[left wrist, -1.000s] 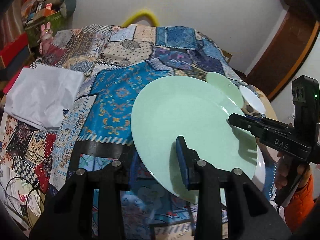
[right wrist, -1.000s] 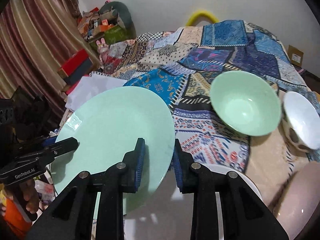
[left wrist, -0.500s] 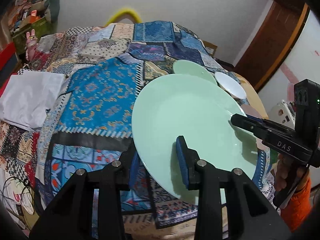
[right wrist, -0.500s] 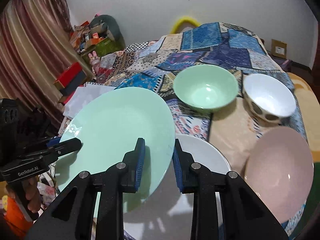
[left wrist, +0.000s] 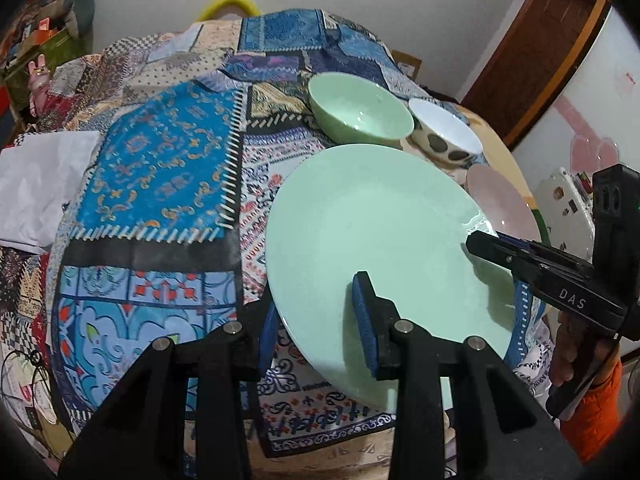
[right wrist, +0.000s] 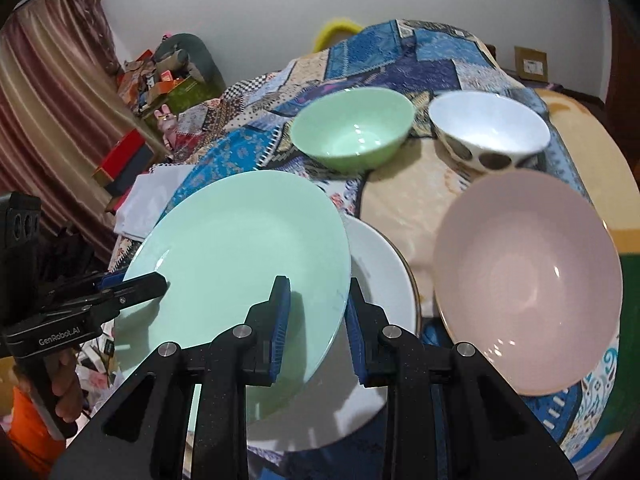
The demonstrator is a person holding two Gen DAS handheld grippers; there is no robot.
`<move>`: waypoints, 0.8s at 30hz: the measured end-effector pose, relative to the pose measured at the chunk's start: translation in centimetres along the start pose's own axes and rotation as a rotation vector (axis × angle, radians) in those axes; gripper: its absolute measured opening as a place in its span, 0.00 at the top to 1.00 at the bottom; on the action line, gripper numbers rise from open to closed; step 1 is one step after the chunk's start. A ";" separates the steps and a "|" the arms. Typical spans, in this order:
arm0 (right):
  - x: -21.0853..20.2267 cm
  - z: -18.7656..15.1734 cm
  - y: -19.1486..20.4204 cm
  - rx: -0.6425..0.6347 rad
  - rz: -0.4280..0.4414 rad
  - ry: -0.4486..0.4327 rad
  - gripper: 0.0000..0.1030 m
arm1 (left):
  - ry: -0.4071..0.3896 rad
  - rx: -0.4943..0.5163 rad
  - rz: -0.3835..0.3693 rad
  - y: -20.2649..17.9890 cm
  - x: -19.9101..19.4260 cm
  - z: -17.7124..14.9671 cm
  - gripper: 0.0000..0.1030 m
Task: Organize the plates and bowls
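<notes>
A large mint green plate (left wrist: 372, 232) is held in the air by both grippers. My left gripper (left wrist: 316, 316) is shut on its near rim, one pad above and one below. My right gripper (right wrist: 316, 312) is shut on its opposite rim; the plate also shows in the right wrist view (right wrist: 240, 248). A white plate (right wrist: 380, 272) lies on the table under it. A pink plate (right wrist: 528, 280) lies to the right. A green bowl (right wrist: 352, 128) and a white spotted bowl (right wrist: 490, 130) stand further back.
A patchwork cloth (left wrist: 160, 160) covers the round table. A white folded cloth (left wrist: 40, 184) lies at its left edge. Boxes and clutter (right wrist: 152, 84) stand by the curtain at the left. A wooden door (left wrist: 540, 48) is at the right.
Both grippers have carried the green plate backward and up from the table; the bowls, white plate and pink plate have come into fuller view. The grip on the plate is unchanged.
</notes>
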State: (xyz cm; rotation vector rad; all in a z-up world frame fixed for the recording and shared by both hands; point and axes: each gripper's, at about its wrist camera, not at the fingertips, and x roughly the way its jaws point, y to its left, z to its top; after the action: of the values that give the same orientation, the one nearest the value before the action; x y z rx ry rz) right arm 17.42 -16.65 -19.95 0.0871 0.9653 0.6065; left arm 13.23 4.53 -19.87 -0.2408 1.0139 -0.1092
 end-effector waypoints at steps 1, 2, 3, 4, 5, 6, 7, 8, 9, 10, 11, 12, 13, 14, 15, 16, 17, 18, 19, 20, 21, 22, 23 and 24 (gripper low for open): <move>0.0 -0.2 -0.3 0.008 0.000 0.003 0.76 | 0.007 0.002 -0.001 -0.1 0.3 -0.1 0.67; 0.1 -0.4 -0.5 0.015 -0.001 0.006 0.76 | 0.011 0.004 -0.003 -0.1 0.5 -0.2 0.66; 0.1 -0.7 -0.6 0.019 -0.002 0.007 0.76 | 0.015 0.006 -0.004 -0.2 0.7 -0.2 0.67; 0.2 -0.9 -0.8 0.024 -0.003 0.010 0.76 | 0.021 0.007 -0.005 -0.3 1.0 -0.3 0.67; 0.2 -1.0 -1.0 0.027 -0.004 0.013 0.76 | 0.026 0.007 -0.007 -0.3 1.2 -0.3 0.67; 0.3 -1.2 -1.1 0.030 -0.005 0.015 0.76 | 0.030 0.005 -0.008 -0.3 1.4 -0.4 0.66; 0.3 -1.3 -1.3 0.033 -0.005 0.017 0.76 | 0.034 0.004 -0.010 -0.3 1.6 -0.4 0.66; 0.3 -1.4 -1.3 0.036 -0.006 0.019 0.76 | 0.038 0.003 -0.011 -0.3 1.8 -0.5 0.66; 0.2 -1.5 -1.4 0.037 -0.006 0.019 0.76 | 0.043 0.001 -0.013 -0.2 2.0 -0.5 0.66; 0.2 -1.7 -1.5 0.039 -0.009 0.021 0.76 | 0.047 -0.002 -0.015 -0.2 2.2 -0.5 0.66; 0.3 -1.7 -1.5 0.039 -0.012 0.022 0.76 | 0.053 -0.004 -0.017 -0.1 2.4 -0.5 0.66; 0.3 -1.7 -1.5 0.039 -0.014 0.022 0.76 | 0.056 -0.005 -0.017 -0.1 2.6 -0.5 0.65; 0.2 -1.8 -1.6 0.038 -0.016 0.023 0.76 | 0.059 -0.006 -0.017 -0.1 2.7 -0.5 0.65; 0.2 -1.8 -1.6 0.038 -0.017 0.023 0.76 | 0.058 -0.004 -0.015 -0.1 2.8 -0.5 0.65; 0.2 -1.9 -1.6 0.037 -0.019 0.023 0.76 | 0.057 0.001 -0.013 -0.2 2.8 -0.5 0.65; 0.2 -1.9 -1.7 0.037 -0.021 0.022 0.76 | 0.056 0.004 -0.011 -0.3 2.8 -0.5 0.65; 0.1 -2.0 -1.7 0.038 -0.022 0.024 0.76 | 0.057 0.007 -0.010 -0.3 2.9 -0.5 0.65; 0.2 -2.0 -1.8 0.038 -0.023 0.025 0.76 | 0.057 0.008 -0.009 -0.4 3.0 -0.4 0.65; 0.2 -2.0 -1.7 0.039 -0.025 0.026 0.76 | 0.058 0.009 -0.009 -0.4 3.0 -0.4 0.65; 0.2 -2.1 -1.8 0.039 -0.027 0.028 0.76 | 0.061 0.010 -0.010 -0.4 3.1 -0.4 0.65; 0.2 -2.2 -1.9 0.039 -0.030 0.030 0.76 | 0.064 0.012 -0.010 -0.5 3.2 -0.4 0.65; 0.2 -2.2 -1.9 0.041 -0.031 0.032 0.76 | 0.066 0.013 -0.010 -0.5 3.3 -0.4 0.65; 0.2 -2.3 -2.0 0.044 -0.031 0.035 0.76 | 0.068 0.017 -0.008 -0.6 3.5 -0.4 0.65; 0.2 -2.4 -2.1 0.048 -0.027 0.033 0.76 | 0.067 0.018 -0.007 -0.7 3.5 -0.4 0.65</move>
State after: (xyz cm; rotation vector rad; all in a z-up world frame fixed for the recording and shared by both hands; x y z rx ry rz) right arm 16.54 -18.80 -22.19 0.1067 1.0114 0.5619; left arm 14.77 3.13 -22.77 -0.2254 1.0779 -0.1334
